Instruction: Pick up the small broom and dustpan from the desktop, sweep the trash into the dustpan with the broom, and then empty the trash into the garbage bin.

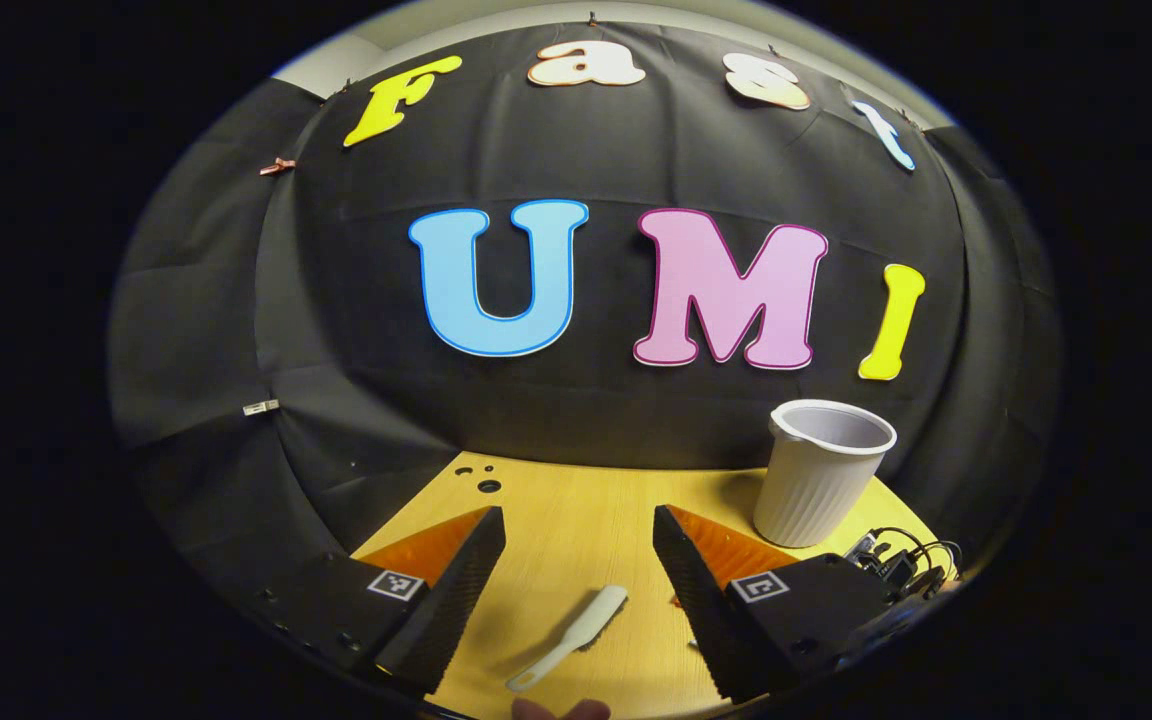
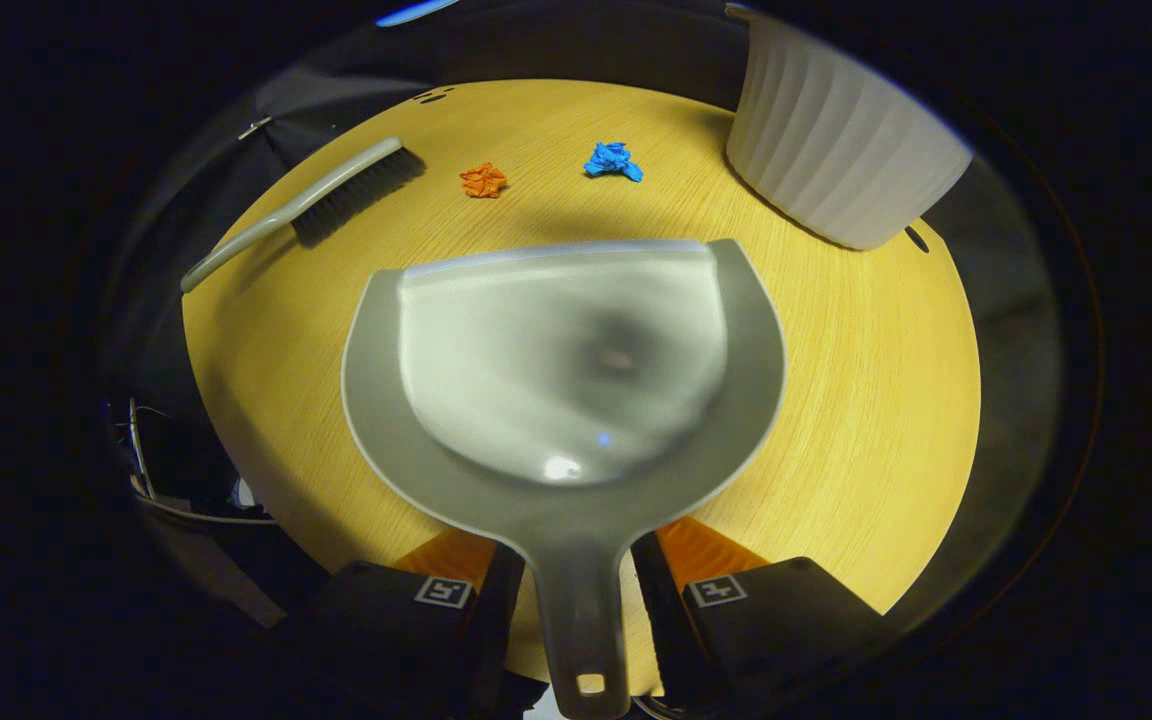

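right gripper view: my right gripper (image 2: 576, 585) clamps dustpan (image 2: 566, 370) handle, pan raised over desk (image 2: 836, 400). left gripper view: left gripper (image 1: 579, 585) open, empty; broom (image 1: 568, 637) handle between its fingers, long axis diagonal.

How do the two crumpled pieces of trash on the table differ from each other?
The orange scrap lies nearer the broom; the blue scrap lies nearer the white bin. The blue scrap looks slightly wider. Both are crumpled, lie loose on the table, beyond the dustpan.
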Demonstrator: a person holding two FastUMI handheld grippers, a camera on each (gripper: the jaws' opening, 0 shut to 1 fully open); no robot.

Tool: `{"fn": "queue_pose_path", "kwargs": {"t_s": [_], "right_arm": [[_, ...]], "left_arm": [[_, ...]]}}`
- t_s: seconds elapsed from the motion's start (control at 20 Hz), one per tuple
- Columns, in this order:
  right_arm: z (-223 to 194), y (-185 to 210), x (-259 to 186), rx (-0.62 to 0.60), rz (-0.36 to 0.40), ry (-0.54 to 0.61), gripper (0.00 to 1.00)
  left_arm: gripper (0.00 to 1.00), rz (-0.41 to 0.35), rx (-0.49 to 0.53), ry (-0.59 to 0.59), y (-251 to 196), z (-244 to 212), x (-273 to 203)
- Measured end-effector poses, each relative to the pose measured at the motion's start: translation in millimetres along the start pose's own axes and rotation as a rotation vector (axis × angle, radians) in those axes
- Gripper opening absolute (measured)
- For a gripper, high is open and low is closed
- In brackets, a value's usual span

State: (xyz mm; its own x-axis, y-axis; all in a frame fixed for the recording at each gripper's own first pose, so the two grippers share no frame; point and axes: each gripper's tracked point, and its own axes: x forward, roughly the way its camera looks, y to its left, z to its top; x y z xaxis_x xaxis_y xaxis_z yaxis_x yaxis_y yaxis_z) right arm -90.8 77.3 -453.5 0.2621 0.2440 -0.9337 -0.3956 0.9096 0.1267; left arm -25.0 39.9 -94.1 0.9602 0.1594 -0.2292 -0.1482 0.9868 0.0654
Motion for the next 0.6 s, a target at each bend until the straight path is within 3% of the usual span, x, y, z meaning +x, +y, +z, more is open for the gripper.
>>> {"fn": "queue_pose_path", "kwargs": {"t_s": [0.35,0.4,0.6], "right_arm": [[2.0,-0.3,0.3,0.021,-0.005,0.006,0.61],[4.5,-1.2,0.8,0.03,-0.011,-0.008,0.4],[9.5,-1.0,0.2,0.037,-0.001,-0.034,0.33]], "left_arm": [[0.95,0.003,0.014,0.028,-1.7,-10.0,10.2],[0.96,0.006,0.014,0.035,0.4,-12.6,12.8],[0.96,-0.023,0.043,0.117,6.1,-36.1,27.5]]}}
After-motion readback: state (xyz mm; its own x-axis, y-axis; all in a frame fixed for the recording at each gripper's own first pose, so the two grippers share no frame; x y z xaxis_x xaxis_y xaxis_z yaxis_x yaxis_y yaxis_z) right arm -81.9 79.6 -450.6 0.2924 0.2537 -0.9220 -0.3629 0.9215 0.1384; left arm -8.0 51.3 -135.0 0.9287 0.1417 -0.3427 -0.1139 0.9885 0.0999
